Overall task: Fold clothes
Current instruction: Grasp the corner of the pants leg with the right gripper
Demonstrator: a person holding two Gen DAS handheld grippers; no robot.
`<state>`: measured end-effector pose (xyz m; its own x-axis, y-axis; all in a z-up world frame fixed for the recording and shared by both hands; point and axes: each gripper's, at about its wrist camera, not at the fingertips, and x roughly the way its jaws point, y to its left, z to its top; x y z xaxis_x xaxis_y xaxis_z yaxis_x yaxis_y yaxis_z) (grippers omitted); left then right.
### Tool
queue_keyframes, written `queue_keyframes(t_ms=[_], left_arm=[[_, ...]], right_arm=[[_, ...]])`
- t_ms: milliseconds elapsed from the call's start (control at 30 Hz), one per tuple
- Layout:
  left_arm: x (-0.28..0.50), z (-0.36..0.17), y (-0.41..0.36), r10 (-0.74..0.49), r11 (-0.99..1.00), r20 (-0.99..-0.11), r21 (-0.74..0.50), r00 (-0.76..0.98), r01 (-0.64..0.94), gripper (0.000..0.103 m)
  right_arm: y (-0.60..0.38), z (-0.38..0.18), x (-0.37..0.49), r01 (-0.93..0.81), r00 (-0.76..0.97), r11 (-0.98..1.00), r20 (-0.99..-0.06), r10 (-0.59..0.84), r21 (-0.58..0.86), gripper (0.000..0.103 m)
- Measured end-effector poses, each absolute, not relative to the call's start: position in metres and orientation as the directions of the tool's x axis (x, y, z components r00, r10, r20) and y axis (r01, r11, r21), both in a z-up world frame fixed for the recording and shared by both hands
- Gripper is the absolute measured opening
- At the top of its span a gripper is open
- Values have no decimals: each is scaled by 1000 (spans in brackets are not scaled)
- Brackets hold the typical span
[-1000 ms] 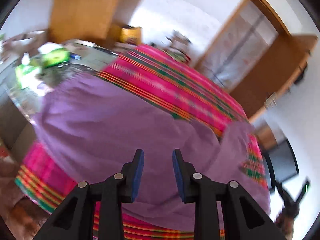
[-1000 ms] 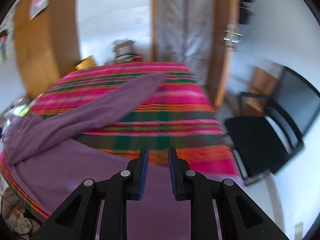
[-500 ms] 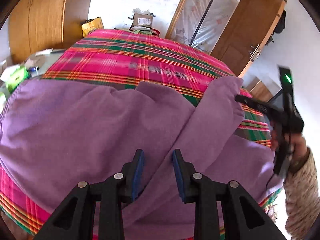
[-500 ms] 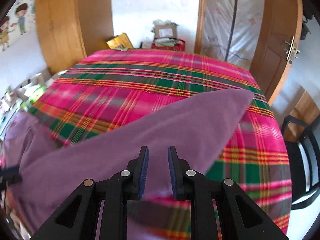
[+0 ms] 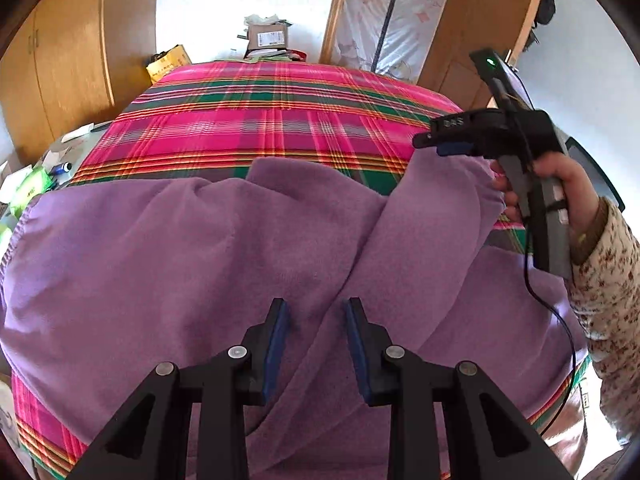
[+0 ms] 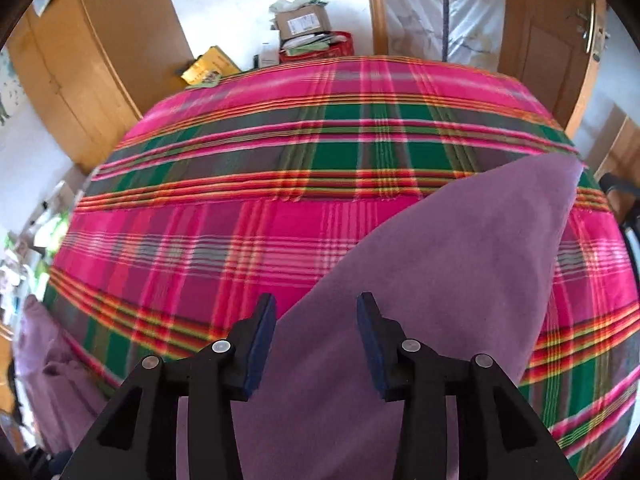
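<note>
Looking along our left gripper (image 5: pixel 314 320), we see its fingers (image 5: pixel 278 332) standing apart over the purple garment (image 5: pixel 160 264), gripping nothing; the cloth lies beneath and ahead of them, with a fold ridge running up from between the tips toward the upper right. The garment covers the near part of the bed, spread on a pink, green and orange plaid blanket (image 5: pixel 280 120) that shows bare beyond the fingertips.

Off to the right of these fingers we hold the right gripper (image 5: pixel 444 142) in our right hand (image 5: pixel 560 184), a floral sleeve (image 5: pixel 604 280) at the wrist. Its tips sit just above the end of a purple sleeve of the garment (image 5: pixel 448 200), which rises toward them.

Along the right gripper (image 6: pixel 316 312), the fingers (image 6: pixel 262 340) have just been opening and now stand wide, released. The purple sleeve (image 6: pixel 440 280) passes under and between them and stretches away to the upper right, ending in a corner on the blanket (image 6: pixel 240 240); the pads do not press it. Left of these fingers the blanket is bare, with more purple cloth bunched at the far left edge.

Beyond the bed stand wooden cupboards (image 6: pixel 80 60) and a cardboard box (image 6: pixel 304 22).
</note>
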<state>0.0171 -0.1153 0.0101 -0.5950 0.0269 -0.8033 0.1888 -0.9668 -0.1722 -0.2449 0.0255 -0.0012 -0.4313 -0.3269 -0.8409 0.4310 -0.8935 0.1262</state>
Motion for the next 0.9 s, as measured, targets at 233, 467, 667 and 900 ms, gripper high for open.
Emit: queue_keyframes(t_ms=[233, 467, 667, 900], left_arm=[[15, 7, -115, 43, -968, -811, -179, -583, 177, 30], [16, 6, -118, 70, -961, -811, -210, -581, 177, 30], [19, 6, -117, 71, -959, -809, -216, -583, 182, 30], [21, 8, -114, 57, -965, -809, -195, -585, 175, 30]], right_arm=[[11, -6, -243, 414, -484, -910, -840, -247, 29, 43], [15, -10, -236, 425, -512, -905, -825, -238, -4, 7], [31, -1, -227, 417, -533, -909, -801, -272, 31, 5], [60, 29, -211, 402, -592, -912, -738, -324, 77, 5]])
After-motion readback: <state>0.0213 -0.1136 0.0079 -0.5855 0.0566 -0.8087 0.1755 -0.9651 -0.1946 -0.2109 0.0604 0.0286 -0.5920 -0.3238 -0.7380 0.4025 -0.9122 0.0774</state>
